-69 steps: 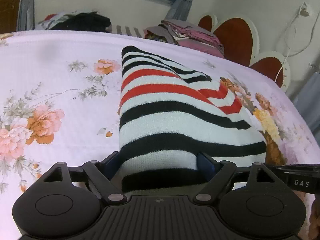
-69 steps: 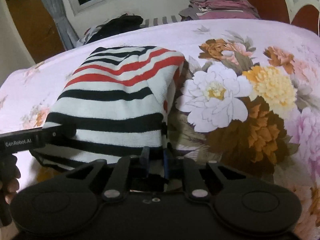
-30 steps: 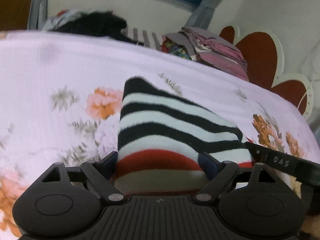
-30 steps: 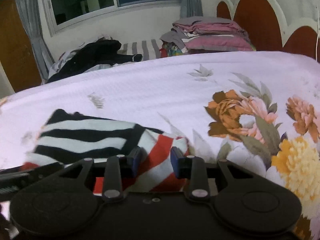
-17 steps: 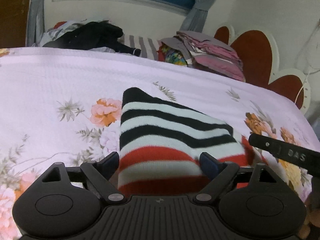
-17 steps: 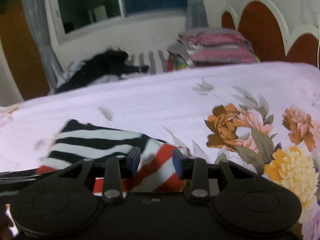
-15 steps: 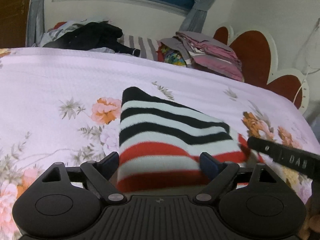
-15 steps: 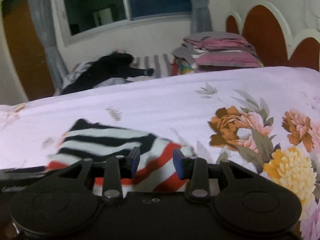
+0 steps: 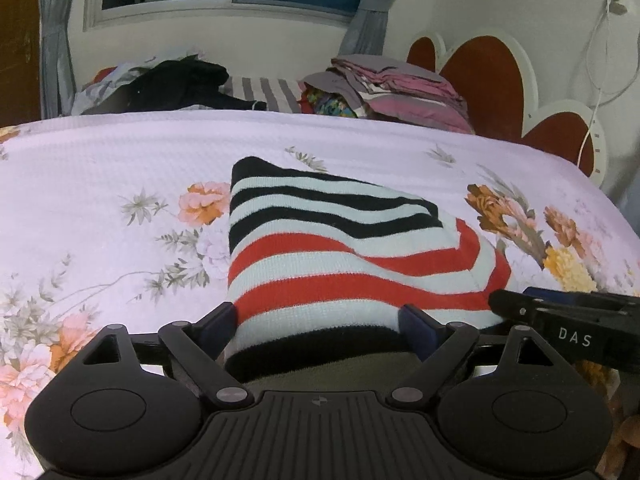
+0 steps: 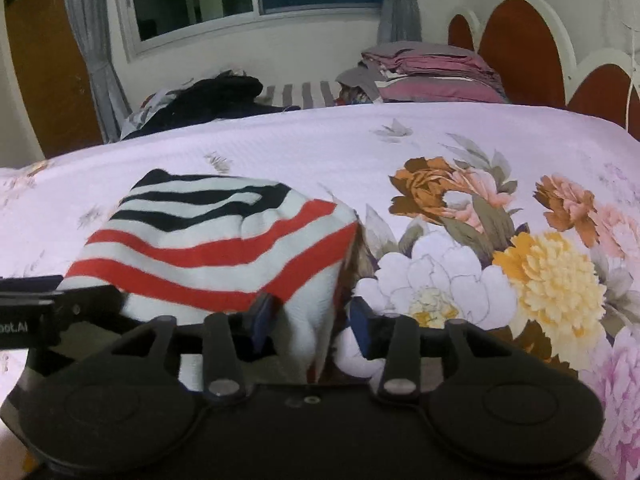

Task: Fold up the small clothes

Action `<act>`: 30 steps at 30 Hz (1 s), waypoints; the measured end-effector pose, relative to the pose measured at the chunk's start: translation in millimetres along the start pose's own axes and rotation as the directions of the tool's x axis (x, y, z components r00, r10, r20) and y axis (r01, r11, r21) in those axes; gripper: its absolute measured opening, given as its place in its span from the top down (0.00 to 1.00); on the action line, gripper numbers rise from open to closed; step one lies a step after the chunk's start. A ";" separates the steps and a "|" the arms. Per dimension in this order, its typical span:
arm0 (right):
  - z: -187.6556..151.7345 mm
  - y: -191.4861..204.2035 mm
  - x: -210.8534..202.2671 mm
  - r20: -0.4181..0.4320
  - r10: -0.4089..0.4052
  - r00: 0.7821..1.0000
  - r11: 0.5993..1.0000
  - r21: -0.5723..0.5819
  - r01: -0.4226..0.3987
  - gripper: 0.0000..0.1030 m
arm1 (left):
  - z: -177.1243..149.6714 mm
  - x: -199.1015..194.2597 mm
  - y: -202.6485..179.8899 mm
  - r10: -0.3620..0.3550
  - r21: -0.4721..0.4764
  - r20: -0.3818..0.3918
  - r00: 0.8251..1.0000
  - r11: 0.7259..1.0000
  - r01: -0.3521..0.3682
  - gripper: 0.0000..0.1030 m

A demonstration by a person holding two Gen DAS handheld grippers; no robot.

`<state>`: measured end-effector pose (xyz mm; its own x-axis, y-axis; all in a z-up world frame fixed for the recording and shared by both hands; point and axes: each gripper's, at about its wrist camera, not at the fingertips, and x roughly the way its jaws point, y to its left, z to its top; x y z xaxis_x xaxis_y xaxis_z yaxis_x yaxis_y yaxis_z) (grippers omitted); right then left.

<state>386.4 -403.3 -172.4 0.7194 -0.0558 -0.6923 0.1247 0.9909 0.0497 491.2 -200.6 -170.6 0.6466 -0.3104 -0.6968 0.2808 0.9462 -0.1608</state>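
Note:
A small knit garment [image 9: 340, 264] with black, white and red stripes lies folded on the floral bedspread [image 9: 100, 168]. It also shows in the right wrist view [image 10: 216, 240]. My left gripper [image 9: 320, 324] is open, its fingers wide apart on either side of the garment's near edge. My right gripper [image 10: 310, 320] is open, with the garment's right corner hanging loose between its fingers. The right gripper's side shows at the right of the left wrist view [image 9: 568, 328].
A stack of folded pink and grey clothes [image 10: 428, 72] and a dark heap of clothes [image 10: 216, 96] lie at the bed's far edge. A red and white headboard [image 10: 552, 56] stands at the right. Below the window is a wall.
Both grippers carried the near half of the garment forward over the far half, then drew back. The right gripper went from shut to open. The garment is now half as long.

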 end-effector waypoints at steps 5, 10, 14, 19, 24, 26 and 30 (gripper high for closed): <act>-1.1 0.0 -18.4 0.022 -0.004 1.000 1.000 0.011 0.004 0.61 | -0.8 -8.9 0.8 0.002 -0.018 -0.008 1.000 1.000 -0.002 0.16; -3.6 6.5 -38.5 0.046 0.038 0.998 0.999 -0.012 -0.037 0.64 | -6.1 -17.3 -4.4 0.006 0.003 -0.003 1.000 1.000 -0.006 0.16; -9.6 12.4 -51.4 0.054 0.065 0.996 0.997 -0.039 -0.063 0.72 | -9.8 -25.5 -9.1 -0.001 0.016 -0.007 1.000 1.000 0.001 0.16; -19.6 16.8 -68.8 0.049 0.102 0.994 0.993 -0.063 -0.099 0.80 | -23.3 -40.0 -10.3 -0.020 0.036 -0.020 1.000 0.999 0.021 0.16; -41.1 24.1 -79.6 0.018 0.102 0.995 0.988 -0.121 -0.099 0.81 | -45.7 -49.3 -6.6 -0.006 0.060 -0.039 0.999 0.998 0.008 0.16; -51.4 25.9 -76.2 -0.007 0.084 0.996 0.984 -0.155 -0.084 0.83 | -52.5 -46.8 0.1 -0.013 0.013 -0.072 0.997 1.000 0.014 0.16; -64.3 10.8 -64.1 -0.065 0.062 0.996 0.991 -0.119 -0.069 0.81 | -62.2 -39.8 9.6 -0.046 -0.078 -0.113 0.993 0.996 0.038 0.16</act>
<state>297.7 -381.1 -173.8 0.6800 0.0134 -0.7331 -0.0072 0.9999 0.0116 424.0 -173.4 -187.9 0.5489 -0.3416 -0.7629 0.2487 0.9381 -0.2411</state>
